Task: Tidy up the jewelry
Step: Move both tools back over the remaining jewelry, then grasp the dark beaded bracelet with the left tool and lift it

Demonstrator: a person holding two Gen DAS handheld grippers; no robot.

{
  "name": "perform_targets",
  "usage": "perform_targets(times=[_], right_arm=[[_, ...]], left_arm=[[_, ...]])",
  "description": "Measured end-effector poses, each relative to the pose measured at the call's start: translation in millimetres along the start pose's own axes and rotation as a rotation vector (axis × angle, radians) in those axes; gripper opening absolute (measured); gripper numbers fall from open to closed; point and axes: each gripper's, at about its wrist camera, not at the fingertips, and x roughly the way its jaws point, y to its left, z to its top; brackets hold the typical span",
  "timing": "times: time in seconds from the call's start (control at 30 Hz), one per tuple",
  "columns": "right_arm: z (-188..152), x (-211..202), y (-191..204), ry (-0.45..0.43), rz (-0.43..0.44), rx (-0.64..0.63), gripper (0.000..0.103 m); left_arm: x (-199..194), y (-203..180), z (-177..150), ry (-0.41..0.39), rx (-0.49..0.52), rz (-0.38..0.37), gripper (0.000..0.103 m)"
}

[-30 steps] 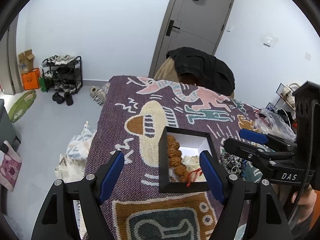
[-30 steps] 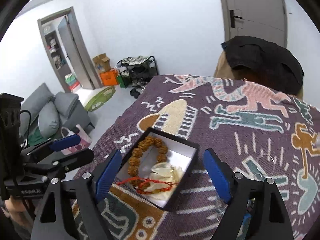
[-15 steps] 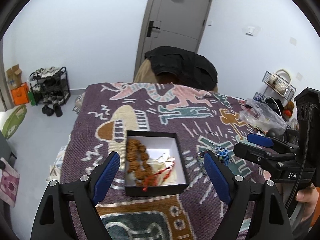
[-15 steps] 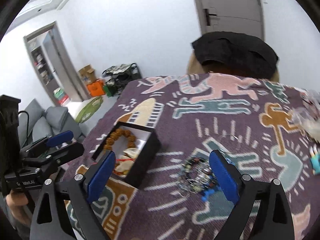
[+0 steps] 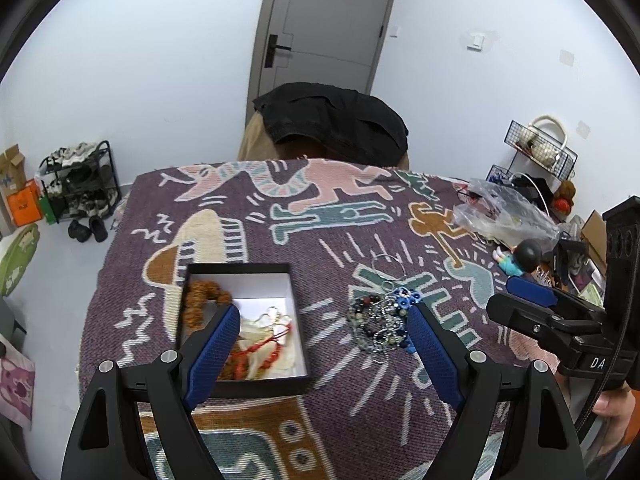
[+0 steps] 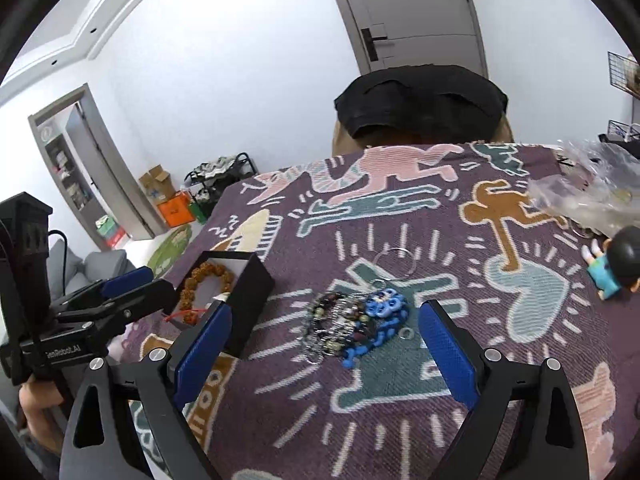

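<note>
Closest to us, the left gripper hangs over the patterned cloth, jaws spread wide with nothing pinched between them; they have just been opening. Its blue pads frame the near right part of the black box, the left pad lying across the box's open mouth in this view.

Over in the right wrist view, the right gripper is equally wide, also fresh from opening, and empty. Just ahead of it at twelve o'clock sits the tangled pile of jewelry: dark beads, silvery chain and a bright blue beaded piece, all loose on the cloth and touching neither pad.

The box lies at about nine o'clock from that pile, near but apart. Inside on its white lining: a brown bead bracelet along the left and far side, a red cord and pale pieces nearer us.

A thin wire ring rests on the cloth just beyond the pile. Further out at two o'clock in the left view lies a small doll with a dark head, beside a crumpled clear plastic bag.

At the far edge, a chair draped with a black garment stands at twelve o'clock, and behind it a grey door. A shoe rack stands at ten o'clock on the floor.
</note>
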Motion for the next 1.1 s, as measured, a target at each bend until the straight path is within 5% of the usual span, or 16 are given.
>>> perform_targets(times=[0.27, 0.4, 0.53, 0.77, 1.1], right_arm=[[-6.5, -8.2, -27.8, -0.018, -0.030, 0.067, 0.094], [-11.2, -9.0, -41.4, -0.016, -0.034, 0.096, 0.092], [-14.3, -5.8, -55.2, 0.004, -0.034, 0.133, 0.076], [-20.7, -2.8, -76.9, 0.017, -0.033, 0.192, 0.070], [-27.3, 7.0, -100.0, 0.037, -0.028, 0.256, 0.069]], left_arm=[[18.6, -22.6, -1.1, 0.046, 0.030, -0.032, 0.085], [28.9, -34.4, -0.3, 0.067, 0.046, -0.048, 0.067], [46.2, -45.4, 2.0, 0.106, 0.057, -0.061, 0.056], [84.7, -55.8, 6.2, 0.181, 0.051, -0.079, 0.043], [132.3, -56.4, 3.2, 0.261, 0.005, -0.099, 0.039]])
